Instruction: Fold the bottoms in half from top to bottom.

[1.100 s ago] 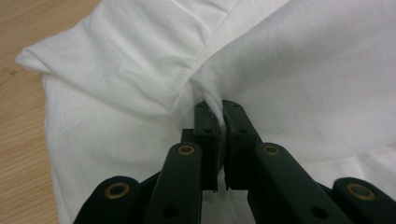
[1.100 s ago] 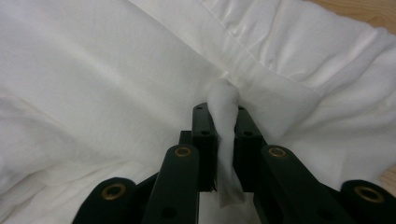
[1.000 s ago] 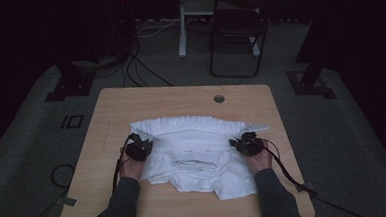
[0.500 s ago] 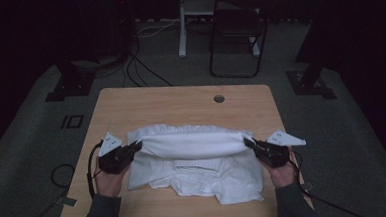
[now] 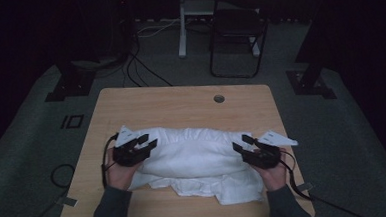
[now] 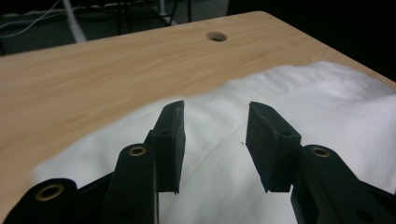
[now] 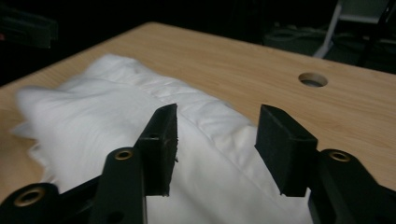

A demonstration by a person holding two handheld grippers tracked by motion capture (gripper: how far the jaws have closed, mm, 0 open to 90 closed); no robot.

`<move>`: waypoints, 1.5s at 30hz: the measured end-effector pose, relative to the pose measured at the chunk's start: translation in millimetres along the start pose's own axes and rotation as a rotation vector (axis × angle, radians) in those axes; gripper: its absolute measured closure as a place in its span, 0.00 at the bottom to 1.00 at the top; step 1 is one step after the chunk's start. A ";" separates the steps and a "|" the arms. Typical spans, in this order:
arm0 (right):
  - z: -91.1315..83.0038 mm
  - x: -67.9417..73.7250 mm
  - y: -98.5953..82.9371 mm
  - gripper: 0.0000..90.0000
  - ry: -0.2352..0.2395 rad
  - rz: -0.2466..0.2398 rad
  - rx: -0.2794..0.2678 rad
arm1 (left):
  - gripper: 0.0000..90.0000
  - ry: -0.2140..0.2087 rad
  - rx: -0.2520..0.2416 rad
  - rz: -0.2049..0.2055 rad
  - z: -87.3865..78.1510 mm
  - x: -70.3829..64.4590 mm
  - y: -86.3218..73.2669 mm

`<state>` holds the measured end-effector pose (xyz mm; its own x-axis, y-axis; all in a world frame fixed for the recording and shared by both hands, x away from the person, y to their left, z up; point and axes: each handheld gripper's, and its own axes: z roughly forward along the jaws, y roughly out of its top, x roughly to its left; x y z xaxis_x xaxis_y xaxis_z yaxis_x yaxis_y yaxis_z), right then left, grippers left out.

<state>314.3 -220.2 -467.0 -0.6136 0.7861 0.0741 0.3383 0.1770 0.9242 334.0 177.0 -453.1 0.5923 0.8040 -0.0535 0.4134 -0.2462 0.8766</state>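
Wooden table [image 5: 181, 106], light grain, with a round cable hole [image 5: 219, 98] near its far edge. That hole serves as the landmark.

White cloth [image 5: 198, 156] lies bunched on the table, on the person's side of the hole and well apart from it. It spreads wide across the tabletop; a folded upper roll sits over a looser lower layer that reaches toward the near edge. In the left gripper view the cloth [image 6: 289, 107] lies under and beyond the jaws, with the hole [image 6: 216, 36] far off across bare wood. In the right gripper view the cloth [image 7: 116, 112] shows a stitched seam running away from the jaws, the hole [image 7: 313, 79] up and to the right.

Left gripper [image 5: 144, 143] sits at the cloth's left end, near-left of the hole. Jaws stand apart, nothing between them, cloth just below.

Right gripper [image 5: 241, 145] sits at the cloth's right end, near-right of the hole. Jaws likewise apart, gripping nothing. A grey plate rides on top of each gripper; cables trail back toward the near edge.

Around: dark floor beyond the hole, a folding chair [image 5: 237, 41] and a white post [image 5: 181, 24] past the table's far edge, cables [image 5: 138, 66] on the floor far-left. No containers seen. Nothing lies between cloth and hole.
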 end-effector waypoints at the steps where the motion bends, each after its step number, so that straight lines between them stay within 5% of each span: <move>1: 10.3 4.3 3.3 0.55 -0.013 -0.002 0.019 | 0.64 -0.004 0.013 0.015 9.2 -5.2 2.9; 7: 56.7 15.1 7.0 0.56 -0.035 -0.015 0.104 | 0.64 -0.031 0.092 0.022 52.5 -23.2 5.4; 15: 76.7 12.3 -12.4 0.56 -0.061 -0.017 0.195 | 0.64 -0.063 0.164 0.024 74.1 -31.0 -13.9; 24: 71.3 15.4 -44.1 0.54 -0.038 0.003 0.220 | 0.63 -0.093 0.171 0.019 72.8 -33.6 -39.4; 30: 52.5 16.6 -56.2 0.53 -0.042 -0.004 0.212 | 0.60 -0.099 0.165 0.036 64.7 -37.5 -54.1; 37: 23.7 20.8 -73.3 0.53 -0.070 -0.031 0.242 | 0.57 -0.048 0.183 0.099 44.8 -43.0 -64.7; 45: 42.1 18.4 -85.4 0.53 -0.090 -0.047 0.318 | 0.57 -0.041 0.218 0.089 58.1 -40.5 -76.8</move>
<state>304.2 -195.9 -560.4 -0.5735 0.8191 -0.0124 0.5257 0.3796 0.7613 318.5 131.9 -546.0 0.6589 0.7522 -0.0044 0.4954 -0.4296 0.7550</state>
